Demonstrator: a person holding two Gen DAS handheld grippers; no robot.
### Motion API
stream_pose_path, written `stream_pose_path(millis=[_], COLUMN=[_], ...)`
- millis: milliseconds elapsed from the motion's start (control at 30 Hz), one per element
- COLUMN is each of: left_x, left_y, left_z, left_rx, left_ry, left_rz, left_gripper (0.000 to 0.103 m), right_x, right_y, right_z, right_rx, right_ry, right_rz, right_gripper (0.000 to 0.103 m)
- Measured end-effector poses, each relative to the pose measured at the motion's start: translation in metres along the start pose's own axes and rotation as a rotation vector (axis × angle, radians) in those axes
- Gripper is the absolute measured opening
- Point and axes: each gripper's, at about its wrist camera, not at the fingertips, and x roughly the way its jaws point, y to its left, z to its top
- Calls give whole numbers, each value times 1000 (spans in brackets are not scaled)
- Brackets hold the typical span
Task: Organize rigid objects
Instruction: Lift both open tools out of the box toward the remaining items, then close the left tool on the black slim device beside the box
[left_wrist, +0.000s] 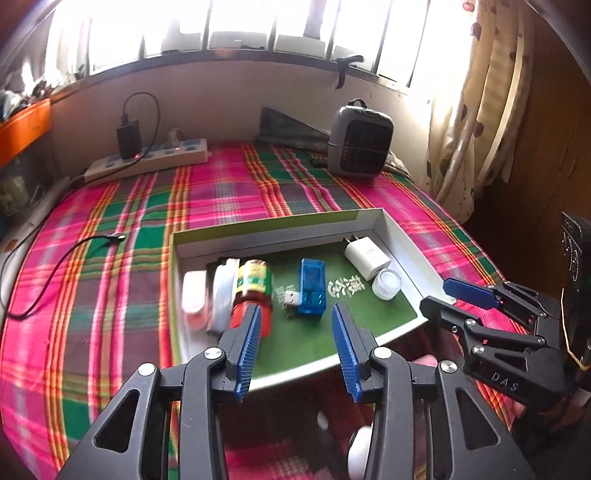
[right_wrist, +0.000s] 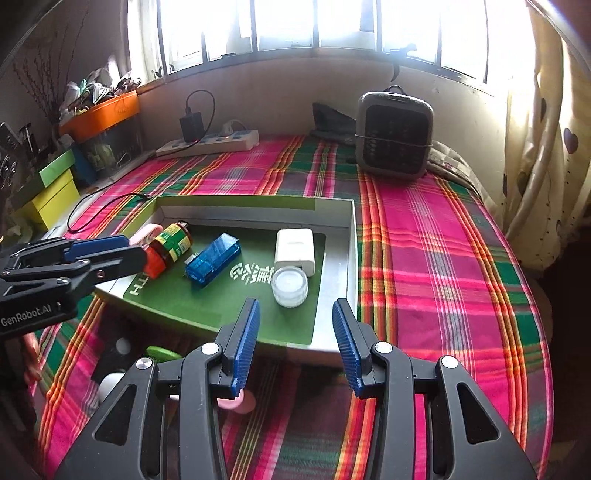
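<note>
A shallow white-walled tray (left_wrist: 402, 236) (right_wrist: 352, 258) with a green floor lies on the plaid cloth. It holds a red-capped bottle (left_wrist: 255, 284) (right_wrist: 171, 245) lying on its side, a blue translucent box (left_wrist: 312, 286) (right_wrist: 212, 264), a white charger plug (left_wrist: 367, 256) (right_wrist: 295, 249), a small clear round jar (left_wrist: 386, 282) (right_wrist: 290, 286) and a pink-white piece (left_wrist: 194, 295) at the left. My left gripper (left_wrist: 295, 308) (right_wrist: 135, 249) hovers open over the tray's near left side, nothing between its fingers. My right gripper (right_wrist: 295, 302) (left_wrist: 439, 299) is open over the near right edge, also empty.
A power strip (left_wrist: 147, 160) with a black adapter and a grey heater (right_wrist: 393, 134) stand at the back. A black cable (left_wrist: 55, 273) lies to the left. White (left_wrist: 360, 450), pink (right_wrist: 240, 402) and green (right_wrist: 162, 354) items lie near the tray's front. Curtain on the right.
</note>
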Motion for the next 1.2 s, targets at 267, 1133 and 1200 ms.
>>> stream_pose_path(millis=[267,1133,1200], left_x=[-23,-18,-13], left_y=[16,14,13], left_z=[-22,-63,-63], left_rx=[-55,-87,-87], left_ry=[-16,63,79], left_rz=[0,-95,-92], left_gripper=[39,44,44], right_x=[-18,-42,-42], right_y=[5,20,20], right_z=[-14,-59,-59], right_rx=[13,53,58], right_ry=[-13,-30,-32], right_rz=[0,-26,-25], right_gripper=[42,42,42])
